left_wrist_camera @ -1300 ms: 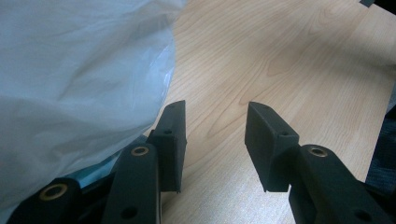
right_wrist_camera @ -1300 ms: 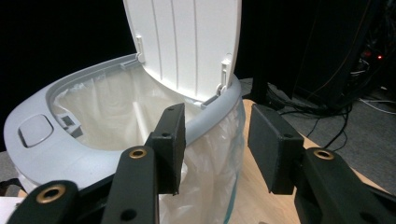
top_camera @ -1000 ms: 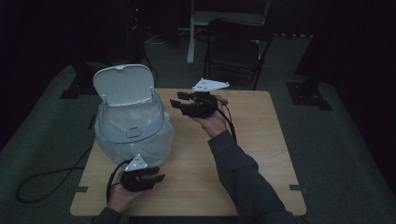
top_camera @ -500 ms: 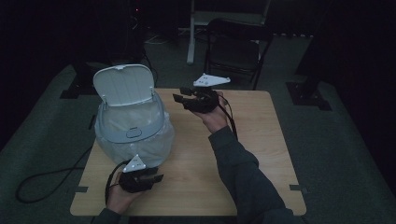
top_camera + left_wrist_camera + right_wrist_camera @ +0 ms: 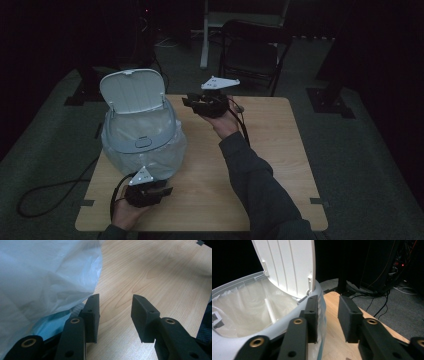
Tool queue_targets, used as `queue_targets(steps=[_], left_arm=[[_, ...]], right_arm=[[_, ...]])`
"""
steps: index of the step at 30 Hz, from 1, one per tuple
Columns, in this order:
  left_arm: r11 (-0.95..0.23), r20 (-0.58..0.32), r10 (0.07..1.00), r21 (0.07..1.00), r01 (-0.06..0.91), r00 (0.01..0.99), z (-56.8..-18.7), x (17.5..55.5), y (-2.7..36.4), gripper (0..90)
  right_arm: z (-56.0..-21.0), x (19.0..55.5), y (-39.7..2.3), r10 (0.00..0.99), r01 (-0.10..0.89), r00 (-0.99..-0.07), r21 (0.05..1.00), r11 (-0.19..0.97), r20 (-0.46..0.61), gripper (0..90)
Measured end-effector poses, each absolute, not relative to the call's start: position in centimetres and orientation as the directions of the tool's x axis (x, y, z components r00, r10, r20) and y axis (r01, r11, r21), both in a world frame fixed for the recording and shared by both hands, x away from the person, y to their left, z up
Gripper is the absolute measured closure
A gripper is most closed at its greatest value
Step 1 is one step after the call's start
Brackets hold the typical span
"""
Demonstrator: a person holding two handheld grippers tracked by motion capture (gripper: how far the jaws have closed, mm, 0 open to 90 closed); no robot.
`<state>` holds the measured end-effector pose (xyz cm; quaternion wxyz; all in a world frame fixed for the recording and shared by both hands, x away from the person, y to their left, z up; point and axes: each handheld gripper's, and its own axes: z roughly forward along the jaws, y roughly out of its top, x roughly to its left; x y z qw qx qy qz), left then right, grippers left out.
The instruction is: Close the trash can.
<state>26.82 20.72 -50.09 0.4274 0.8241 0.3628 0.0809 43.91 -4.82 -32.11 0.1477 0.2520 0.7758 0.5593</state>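
Since the earlier frame the right gripper has edged toward the raised white lid of the pale grey plastic bin, its jaws closing with nothing between them. The bin, lined with a translucent plastic bag, stands at the left of the light wooden counter. The left gripper rests released beside the bag. The lid seems still to be shut; no grasp is made yet.
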Motion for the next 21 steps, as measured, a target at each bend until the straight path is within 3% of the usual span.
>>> queue_targets(steps=[15, 21], left_arm=[[-0.361, -0.183, 0.673, 0.765, 0.534, 0.717, -50.2, 26.8, 21.0, 59.8], [-0.359, -0.183, 0.674, 0.766, 0.534, 0.715, -50.2, 26.8, 21.2, 59.8]], right_arm=[[-31.6, 45.0, -2.5, 0.548, 0.227, -0.835, 0.940, 0.256, 0.053, 88.8], [-31.3, 45.5, -1.5, 0.542, 0.230, -0.839, 0.938, 0.259, 0.056, 89.9]])
